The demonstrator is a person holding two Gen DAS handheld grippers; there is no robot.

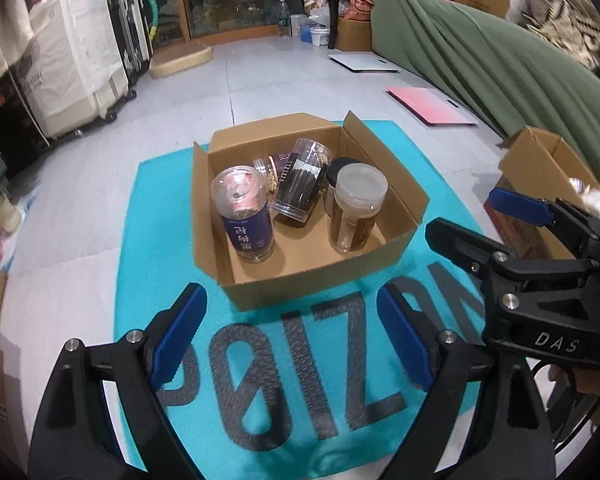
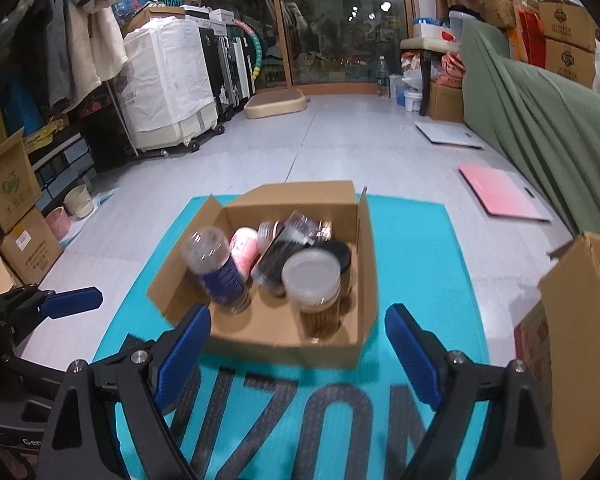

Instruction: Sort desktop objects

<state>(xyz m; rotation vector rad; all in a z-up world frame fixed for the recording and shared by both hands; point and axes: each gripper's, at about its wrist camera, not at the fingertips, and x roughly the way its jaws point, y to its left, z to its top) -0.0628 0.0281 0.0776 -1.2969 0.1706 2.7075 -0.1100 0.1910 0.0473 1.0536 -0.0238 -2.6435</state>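
Note:
An open cardboard box (image 1: 400,236) (image 2: 364,280) sits on a teal mat (image 1: 148,248) (image 2: 412,264) on the floor. It holds several clear jars: a blue-labelled one (image 1: 246,216) (image 2: 220,268) upright at the left, a white-lidded one (image 1: 354,210) (image 2: 314,292) upright at the right, a dark one (image 1: 300,182) (image 2: 288,248) lying between them, and a pink one (image 2: 245,249). My left gripper (image 1: 292,340) is open and empty, just short of the box. My right gripper (image 2: 296,356) (image 1: 460,218) is open and empty, also in front of the box.
A second open cardboard box (image 1: 540,168) (image 2: 580,320) stands to the right of the mat. A pink board (image 1: 430,105) (image 2: 500,196) and a white board (image 2: 446,134) lie on the floor by a green-covered sofa (image 1: 480,64). Suitcases and cartons (image 2: 16,208) line the left wall.

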